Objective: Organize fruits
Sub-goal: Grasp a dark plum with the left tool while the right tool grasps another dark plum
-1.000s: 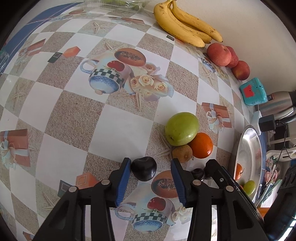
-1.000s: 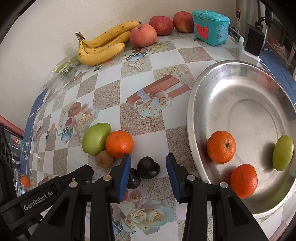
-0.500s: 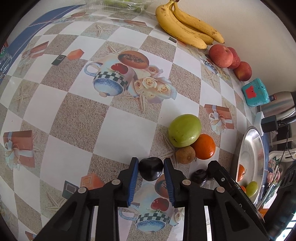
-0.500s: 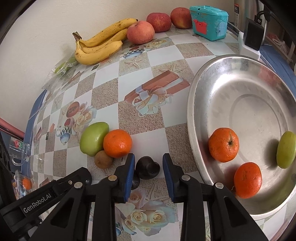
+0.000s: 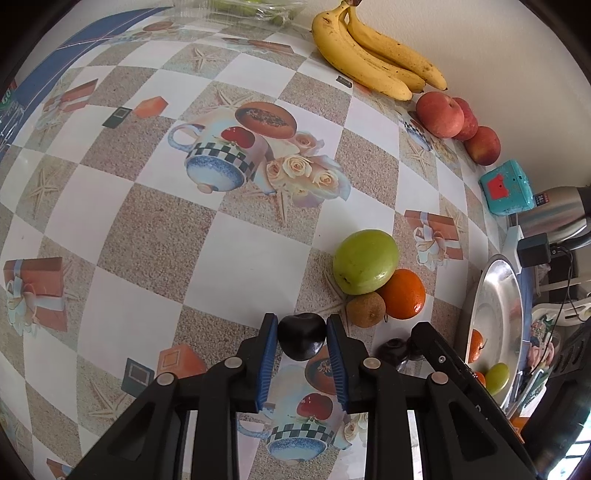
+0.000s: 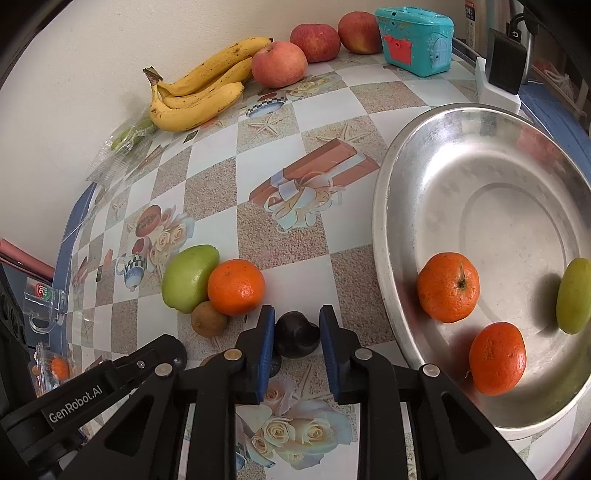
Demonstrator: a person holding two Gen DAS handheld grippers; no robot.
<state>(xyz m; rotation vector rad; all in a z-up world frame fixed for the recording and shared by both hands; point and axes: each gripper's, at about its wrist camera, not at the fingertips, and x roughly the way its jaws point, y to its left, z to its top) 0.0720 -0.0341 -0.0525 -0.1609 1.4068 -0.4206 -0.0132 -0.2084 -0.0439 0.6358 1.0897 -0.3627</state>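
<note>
My left gripper [image 5: 300, 325] is shut on a dark plum [image 5: 301, 340], both blue pads touching it. My right gripper [image 6: 295, 319] is shut on a second dark plum [image 6: 296, 334]. A green mango [image 5: 365, 266], an orange [image 5: 402, 299] and a brown kiwi [image 5: 365, 309] lie together just beyond the grippers; they also show in the right wrist view: mango [image 6: 189, 277], orange [image 6: 236, 287], kiwi [image 6: 208, 319]. The steel tray [image 6: 443, 155] on the right holds two oranges [image 6: 448, 286] [image 6: 496, 358] and a green mango [image 6: 574, 301].
Bananas [image 6: 199, 96] and three red apples [image 6: 279, 63] lie along the wall. A teal toy box [image 6: 415, 35] and a black adapter [image 6: 504, 66] stand behind the tray. A clear bag of green fruit [image 6: 129, 138] lies at the far left.
Both grippers closed from open onto their plums. Both views rose slightly, so the plums look lifted off the tablecloth.
</note>
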